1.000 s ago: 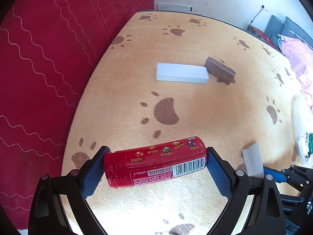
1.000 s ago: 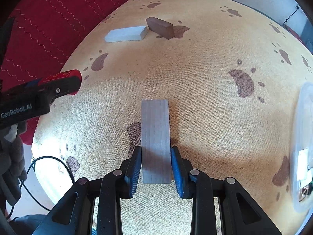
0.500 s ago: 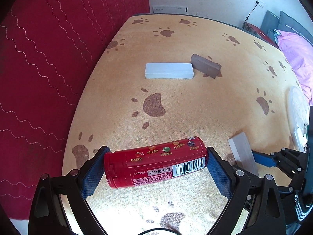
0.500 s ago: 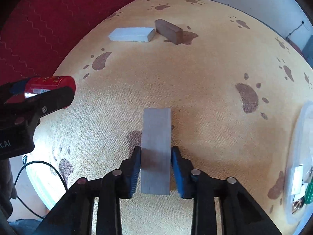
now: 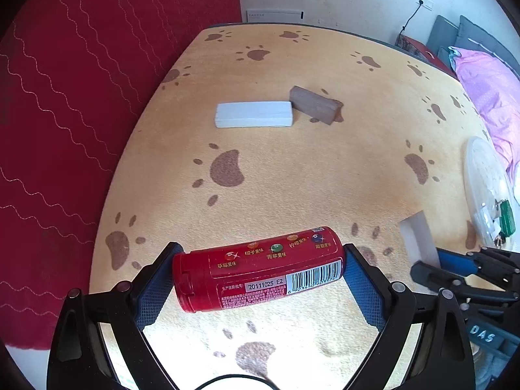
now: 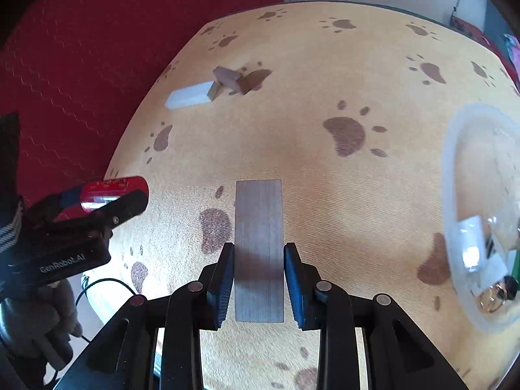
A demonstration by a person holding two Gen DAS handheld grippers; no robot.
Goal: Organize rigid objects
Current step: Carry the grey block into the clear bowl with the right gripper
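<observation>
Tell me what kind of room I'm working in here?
Probably a bedroom or living space at home: a table under a paw-print cloth, pink bedding at the right, and a wall socket with a cord plugged in.

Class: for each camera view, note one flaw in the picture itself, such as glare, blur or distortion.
Left wrist view: fisheye bends the table edge; sunlight washes out the cloth below the red bottle. Right wrist view: the clear container at the right is smeared and blurred; the grey block stays sharp.
</observation>
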